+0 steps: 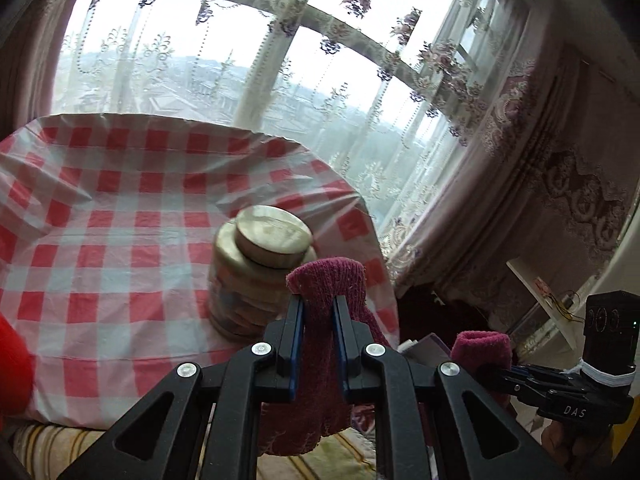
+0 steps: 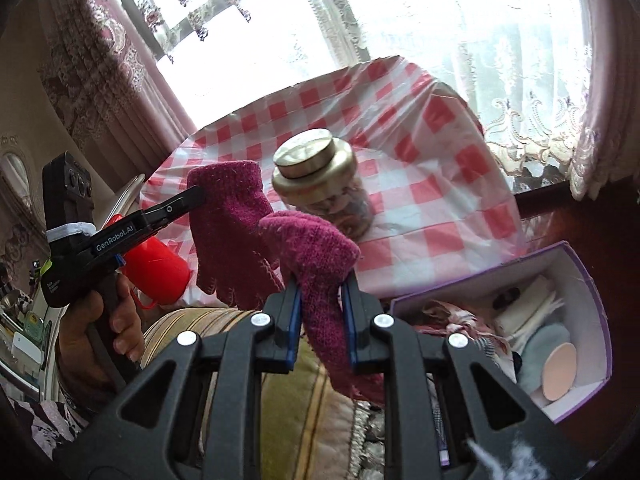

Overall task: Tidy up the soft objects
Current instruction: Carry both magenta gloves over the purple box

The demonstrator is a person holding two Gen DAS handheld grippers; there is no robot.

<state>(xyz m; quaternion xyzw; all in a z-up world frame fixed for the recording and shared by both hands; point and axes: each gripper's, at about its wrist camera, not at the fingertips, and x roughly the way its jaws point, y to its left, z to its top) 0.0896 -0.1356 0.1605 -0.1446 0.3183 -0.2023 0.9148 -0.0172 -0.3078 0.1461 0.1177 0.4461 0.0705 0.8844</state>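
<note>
My left gripper (image 1: pixel 318 300) is shut on a maroon knit glove (image 1: pixel 332 280); the glove hangs down between its fingers, above the table's near edge. My right gripper (image 2: pixel 320 284) is shut on a second maroon knit glove (image 2: pixel 316 248), held in the air. In the right wrist view the left gripper (image 2: pixel 196 196) shows at the left, its glove (image 2: pixel 232 224) dangling fingers down. In the left wrist view the right gripper (image 1: pixel 496 372) shows at the lower right with its glove (image 1: pixel 482 350). An open purple box (image 2: pixel 576 264) holding soft items sits at the right.
A jar with a gold lid (image 1: pixel 260 268) stands on the red-and-white checked tablecloth (image 1: pixel 100 216), just beyond the gloves; it also shows in the right wrist view (image 2: pixel 320 176). A red cup (image 2: pixel 156 264) sits at the table's left edge. A striped cushion (image 2: pixel 312 392) lies below. Lace curtains hang behind.
</note>
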